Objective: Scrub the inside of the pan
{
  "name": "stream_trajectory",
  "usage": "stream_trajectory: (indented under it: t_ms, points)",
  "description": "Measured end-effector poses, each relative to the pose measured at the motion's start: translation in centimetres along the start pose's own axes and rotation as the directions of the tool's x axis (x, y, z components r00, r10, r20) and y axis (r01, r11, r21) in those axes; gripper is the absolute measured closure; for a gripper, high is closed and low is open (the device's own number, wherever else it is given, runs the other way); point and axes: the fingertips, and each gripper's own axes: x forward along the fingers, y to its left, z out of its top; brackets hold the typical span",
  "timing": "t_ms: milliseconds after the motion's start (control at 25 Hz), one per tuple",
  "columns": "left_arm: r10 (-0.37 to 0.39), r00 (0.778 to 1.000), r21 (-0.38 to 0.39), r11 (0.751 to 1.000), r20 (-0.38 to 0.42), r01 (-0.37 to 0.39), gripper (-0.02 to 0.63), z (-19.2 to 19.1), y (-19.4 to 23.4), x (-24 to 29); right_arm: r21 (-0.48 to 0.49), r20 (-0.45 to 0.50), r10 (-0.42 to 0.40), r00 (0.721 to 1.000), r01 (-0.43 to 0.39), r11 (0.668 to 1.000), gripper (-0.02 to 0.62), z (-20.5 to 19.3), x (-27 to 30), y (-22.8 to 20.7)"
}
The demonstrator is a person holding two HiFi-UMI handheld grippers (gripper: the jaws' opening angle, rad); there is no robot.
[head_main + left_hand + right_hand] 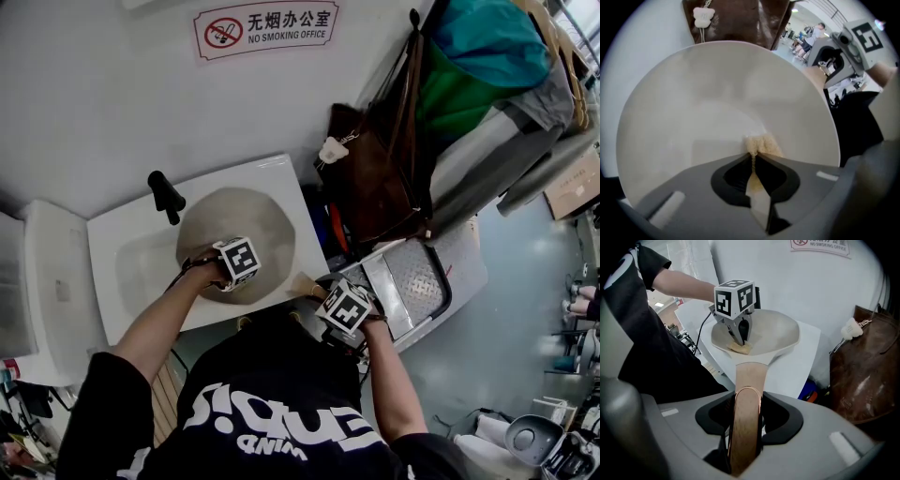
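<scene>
The pan (258,220) sits on a white sink (117,239) by the wall. It is round and pale inside. Its wooden handle (749,380) sticks out on the near right side, toward the person.

The left gripper (753,158) points down into the pan. Its two jaws are squeezed together on a small yellow sponge (763,144). The sponge is pinched thin between them and puffs out past the tips. It touches the inside of the pan on the near side, not far from the rim.

The right gripper (746,401) is on the near right, outside the pan. It tips down toward the pan. Its jaws stand one on each side of the handle's end and pinch it tight. The end of the handle has a shiny copper-colored edge.

A brown bag (867,371) hangs just to the right of the sink. A little white bear charm (701,16) dangles from it. On the far wall above the sink is a red and white sign (265,28). The person wears a black shirt (272,412) with white letters on it.
</scene>
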Motion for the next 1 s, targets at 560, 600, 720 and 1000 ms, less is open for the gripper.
stream_trajectory:
  t_ms: [560, 600, 720, 1000]
  points:
    - [-0.010, 0.972, -0.064, 0.998, 0.235, 0.026, 0.583, 2.4, -0.3, -2.0, -0.013, 0.005, 0.004, 1.000, -0.003, 1.000, 0.434, -0.1, 0.5, -0.7]
    - [-0.008, 0.967, -0.067, 0.997, 0.255, 0.026, 0.583, 2.7, -0.4, -2.3, -0.015, 0.004, 0.004, 1.000, -0.004, 1.000, 0.434, -0.2, 0.6, -0.8]
    - [-0.001, 0.957, -0.073, 0.997, 0.289, 0.023, 0.583, 3.0, -0.6, -2.7, -0.026, 0.000, 0.002, 1.000, -0.002, 1.000, 0.434, -0.2, 0.9, -1.3]
    - [0.005, 0.945, -0.095, 0.995, 0.327, 0.028, 0.583, 3.0, -0.9, -3.0, -0.027, 0.018, -0.025, 1.000, 0.026, 0.999, 0.434, -0.2, 1.7, -2.3]
